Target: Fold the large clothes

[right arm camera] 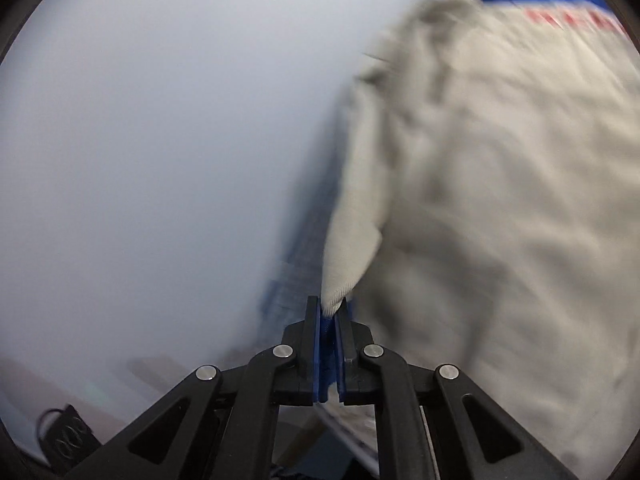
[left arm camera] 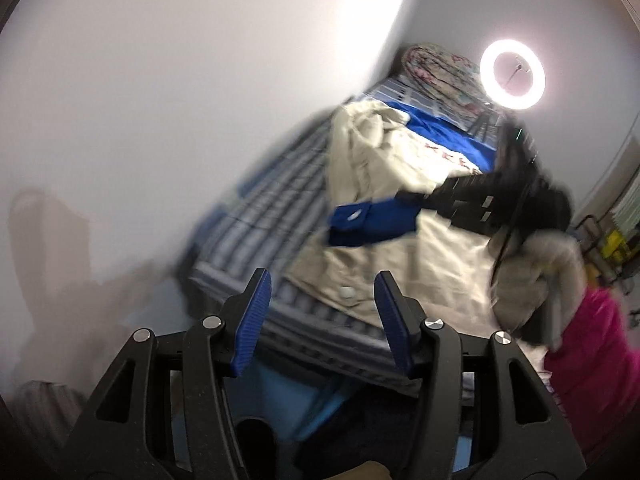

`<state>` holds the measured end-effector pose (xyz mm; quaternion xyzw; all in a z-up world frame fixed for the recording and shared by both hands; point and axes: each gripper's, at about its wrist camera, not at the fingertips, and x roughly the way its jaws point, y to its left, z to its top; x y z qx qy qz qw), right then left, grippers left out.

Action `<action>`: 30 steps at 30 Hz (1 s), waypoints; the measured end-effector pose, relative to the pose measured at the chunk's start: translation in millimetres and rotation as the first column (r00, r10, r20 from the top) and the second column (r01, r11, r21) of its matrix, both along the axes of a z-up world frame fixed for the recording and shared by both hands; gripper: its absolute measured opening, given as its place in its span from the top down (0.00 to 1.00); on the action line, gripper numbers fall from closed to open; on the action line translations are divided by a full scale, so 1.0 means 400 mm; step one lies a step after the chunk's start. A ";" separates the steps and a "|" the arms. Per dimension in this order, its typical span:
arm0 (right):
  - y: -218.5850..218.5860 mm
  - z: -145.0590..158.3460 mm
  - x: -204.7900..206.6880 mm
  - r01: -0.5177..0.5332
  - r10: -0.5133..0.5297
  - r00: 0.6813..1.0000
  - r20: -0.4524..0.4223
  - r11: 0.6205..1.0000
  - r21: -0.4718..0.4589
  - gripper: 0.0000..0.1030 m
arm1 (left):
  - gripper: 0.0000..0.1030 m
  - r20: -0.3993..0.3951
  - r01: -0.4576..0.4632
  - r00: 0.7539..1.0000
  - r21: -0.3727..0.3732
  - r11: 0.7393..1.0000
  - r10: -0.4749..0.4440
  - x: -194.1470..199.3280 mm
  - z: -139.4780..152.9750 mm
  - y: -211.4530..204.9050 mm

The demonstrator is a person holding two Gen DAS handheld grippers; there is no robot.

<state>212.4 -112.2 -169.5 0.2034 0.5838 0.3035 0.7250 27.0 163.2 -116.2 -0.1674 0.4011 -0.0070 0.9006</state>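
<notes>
Lying across a bed (left arm camera: 256, 216) with a blue-and-white striped cover, the large beige jacket (left arm camera: 404, 184) is spread in loose folds, with a blue band (left arm camera: 444, 136) across its upper part and blurred red lettering just below that band. A blue cuff (left arm camera: 360, 222) with a snap lies on the beige cloth near the middle of the left wrist view. A snap button (left arm camera: 347, 291) shows on the jacket's near edge.

In the left wrist view the left gripper (left arm camera: 324, 284) hovers over the near edge of the bed, its blue-padded fingers (left arm camera: 256, 312) standing apart with nothing between them. Beyond it the right gripper (left arm camera: 460, 196) appears as a blurred black shape above the jacket, beside a padded beige sleeve (left arm camera: 536, 280) and a pink garment (left arm camera: 592, 360) at the right edge.

In the right wrist view the right gripper (right arm camera: 329, 306) has its fingers (right arm camera: 312, 340) pressed together on a pointed fold of the jacket (right arm camera: 500, 200), the beige cloth pinched at the fingertips and rising from there. That view is heavily smeared, so finer detail cannot be made out.

A lit ring light (left arm camera: 512, 75) stands at the far end of the bed, next to a rolled patterned blanket (left arm camera: 436, 68). A pale wall (left arm camera: 160, 80) runs along the bed's far side.
</notes>
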 end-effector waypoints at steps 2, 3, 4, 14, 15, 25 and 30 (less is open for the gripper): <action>-0.001 -0.020 -0.008 0.018 -0.018 1.000 -0.011 0.999 -0.050 0.97 | 0.46 -0.016 0.028 0.999 -0.077 0.997 -0.029 0.041 -0.012 -0.010; -0.014 -0.036 -0.011 0.032 -0.033 0.999 -0.026 0.997 -0.065 0.97 | 0.44 -0.027 0.040 0.999 -0.113 0.993 -0.043 0.065 -0.022 -0.018; -0.025 -0.046 -0.014 0.044 -0.046 0.998 -0.041 0.997 -0.068 0.97 | 0.43 -0.041 0.040 0.998 -0.141 0.989 -0.046 0.089 -0.035 -0.024; -0.028 -0.104 -0.009 0.041 -0.044 0.998 -0.045 0.997 -0.071 0.95 | 0.42 -0.255 -0.117 0.966 -0.334 0.935 0.030 0.310 -0.236 -0.025; -0.021 -0.136 0.014 0.039 -0.042 0.998 -0.042 0.997 -0.074 0.95 | 0.42 -0.272 -0.136 0.961 -0.330 0.934 0.044 0.329 -0.258 -0.019; -0.067 -0.144 -0.031 0.026 -0.027 1.000 -0.010 0.996 -0.080 0.80 | 0.93 -0.222 -0.119 0.972 -0.177 0.977 0.078 0.426 -0.242 -0.041; -0.122 -0.097 -0.025 0.066 -0.063 0.997 0.035 0.995 -0.081 0.79 | 0.96 -0.042 -0.066 0.997 0.037 0.997 0.067 0.403 -0.098 -0.048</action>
